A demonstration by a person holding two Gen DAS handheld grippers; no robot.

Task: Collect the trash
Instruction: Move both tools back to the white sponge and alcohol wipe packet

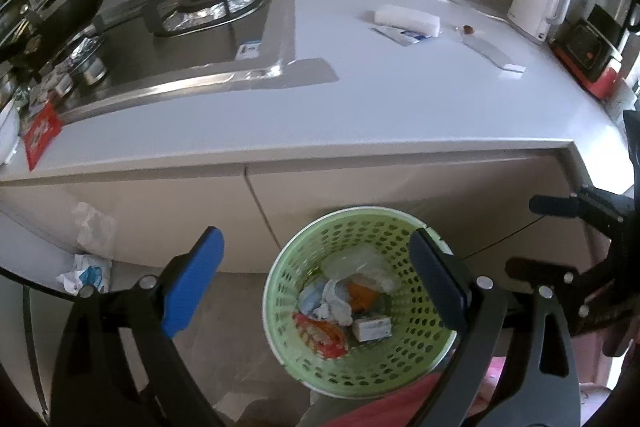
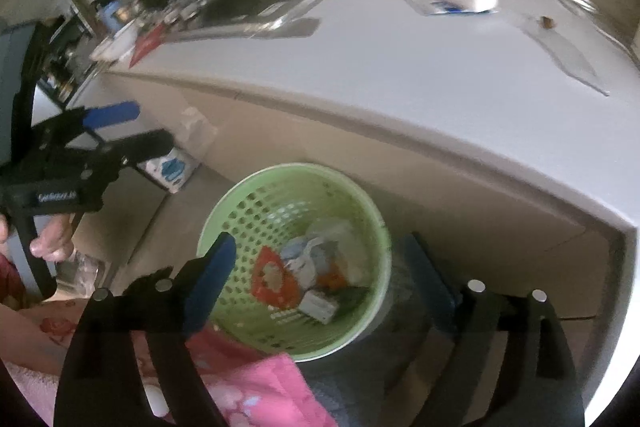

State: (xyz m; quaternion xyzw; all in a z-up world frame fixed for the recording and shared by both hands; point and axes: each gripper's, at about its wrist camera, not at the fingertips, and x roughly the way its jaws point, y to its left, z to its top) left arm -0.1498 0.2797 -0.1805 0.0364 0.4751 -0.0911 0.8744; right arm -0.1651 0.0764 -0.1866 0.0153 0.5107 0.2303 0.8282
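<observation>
A green perforated trash basket [image 1: 304, 251] stands on the floor below the counter edge; it also shows in the right wrist view [image 2: 248, 203]. It holds crumpled paper [image 1: 332, 299], a red wrapper [image 1: 324, 337], a small white box [image 1: 372, 329] and clear plastic. My left gripper [image 1: 316, 271] is open and empty above the basket. My right gripper [image 2: 324, 267] is open and empty above it too. On the white counter [image 1: 360, 99] lie a white foam block [image 1: 408, 19], a blue-printed wrapper [image 1: 396, 34], a clear plastic strip [image 1: 492, 55] and a small brown crumb [image 1: 467, 29].
A gas stove [image 1: 200, 15] with a pan [image 1: 56, 7] is at the back left. A red packet [image 1: 42, 133] lies at the counter's left end. A white kettle [image 1: 536, 3] and a blender base [image 1: 588, 55] stand at the right. Crumpled bags [image 1: 86, 271] lie by the cabinet.
</observation>
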